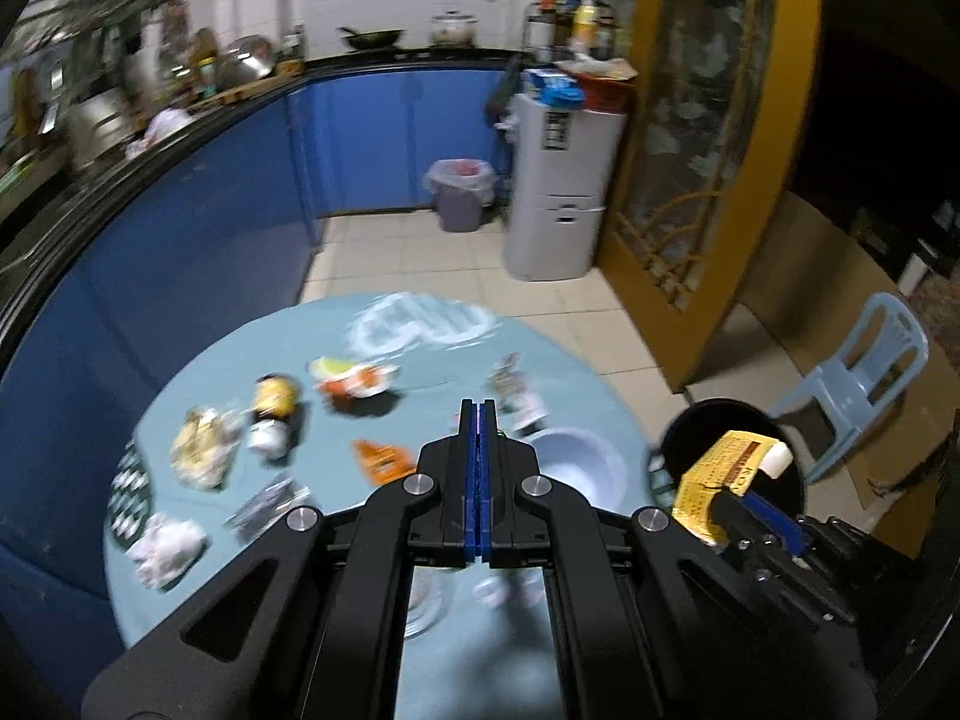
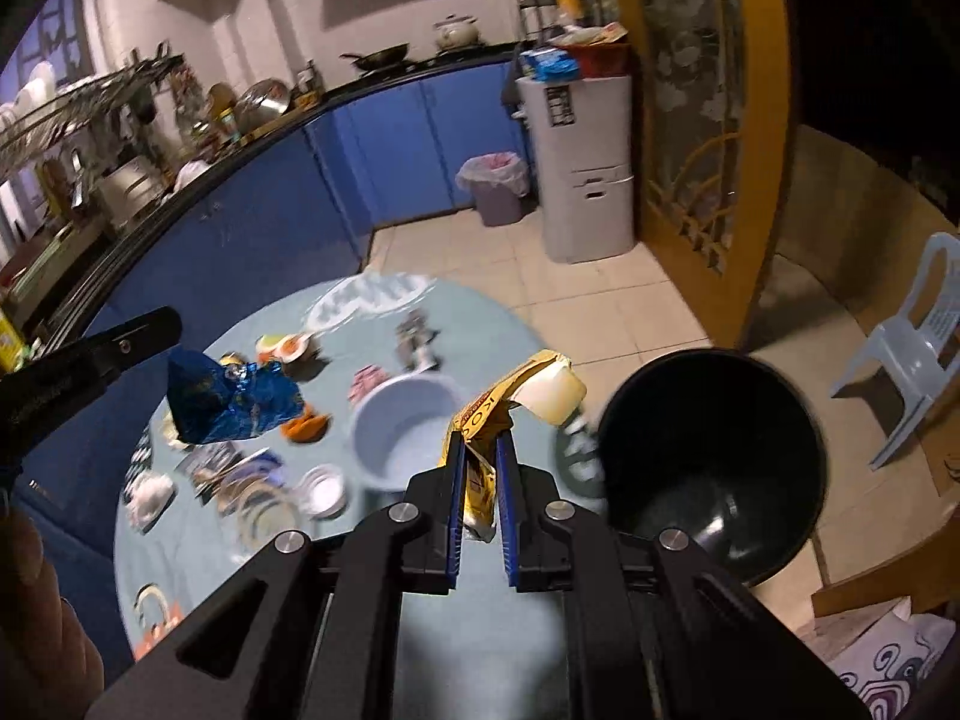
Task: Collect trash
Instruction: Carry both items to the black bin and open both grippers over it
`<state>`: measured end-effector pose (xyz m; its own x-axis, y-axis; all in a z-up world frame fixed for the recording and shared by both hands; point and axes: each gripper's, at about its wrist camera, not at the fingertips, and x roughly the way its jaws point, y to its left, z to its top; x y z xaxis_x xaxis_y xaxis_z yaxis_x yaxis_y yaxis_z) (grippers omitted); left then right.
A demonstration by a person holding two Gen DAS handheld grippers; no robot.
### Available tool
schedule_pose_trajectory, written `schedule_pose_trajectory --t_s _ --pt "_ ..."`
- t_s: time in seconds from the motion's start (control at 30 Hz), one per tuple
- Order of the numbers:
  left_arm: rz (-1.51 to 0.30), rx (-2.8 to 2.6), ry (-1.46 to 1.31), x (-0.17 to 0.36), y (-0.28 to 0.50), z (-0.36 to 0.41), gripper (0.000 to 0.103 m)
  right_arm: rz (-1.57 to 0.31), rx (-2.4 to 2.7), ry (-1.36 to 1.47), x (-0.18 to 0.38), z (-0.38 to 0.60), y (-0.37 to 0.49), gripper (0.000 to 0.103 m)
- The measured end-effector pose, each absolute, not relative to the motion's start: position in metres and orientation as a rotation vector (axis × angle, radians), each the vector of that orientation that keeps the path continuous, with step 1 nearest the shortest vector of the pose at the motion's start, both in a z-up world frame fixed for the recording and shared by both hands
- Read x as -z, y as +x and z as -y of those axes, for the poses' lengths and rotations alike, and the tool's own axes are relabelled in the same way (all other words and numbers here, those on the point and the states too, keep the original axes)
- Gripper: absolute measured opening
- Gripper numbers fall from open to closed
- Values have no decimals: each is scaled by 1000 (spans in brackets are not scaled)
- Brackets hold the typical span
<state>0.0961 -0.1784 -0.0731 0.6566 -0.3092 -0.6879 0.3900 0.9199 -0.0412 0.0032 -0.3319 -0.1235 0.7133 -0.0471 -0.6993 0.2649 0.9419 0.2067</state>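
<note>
right claw [image 2: 480,450] | yellow wrapper [image 2: 528,390] pinched, long axis up-right (toward black bin [image 2: 714,450])

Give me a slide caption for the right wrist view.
Right gripper clamps a yellow wrapper beside the black bin, above the littered table.

Closed left tongs [image 1: 478,414] above littered round table [image 1: 336,396]

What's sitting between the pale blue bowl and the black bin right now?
Between bowl and bin: the yellow wrapper clamped in the right hand-held gripper, seen in the right wrist view.
</note>
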Motion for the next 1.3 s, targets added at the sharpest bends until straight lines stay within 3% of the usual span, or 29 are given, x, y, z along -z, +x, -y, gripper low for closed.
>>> schedule_pose_trajectory --t_s 0.67,1.13,1.3 --pt "-853 745 195 100 111 379 4 -760 384 417 147 450 -5 10" --pt "-955 691 172 134 134 383 5 -834 377 497 177 469 0 14" --pt "-937 669 173 133 134 376 14 -838 370 503 180 469 1 14"
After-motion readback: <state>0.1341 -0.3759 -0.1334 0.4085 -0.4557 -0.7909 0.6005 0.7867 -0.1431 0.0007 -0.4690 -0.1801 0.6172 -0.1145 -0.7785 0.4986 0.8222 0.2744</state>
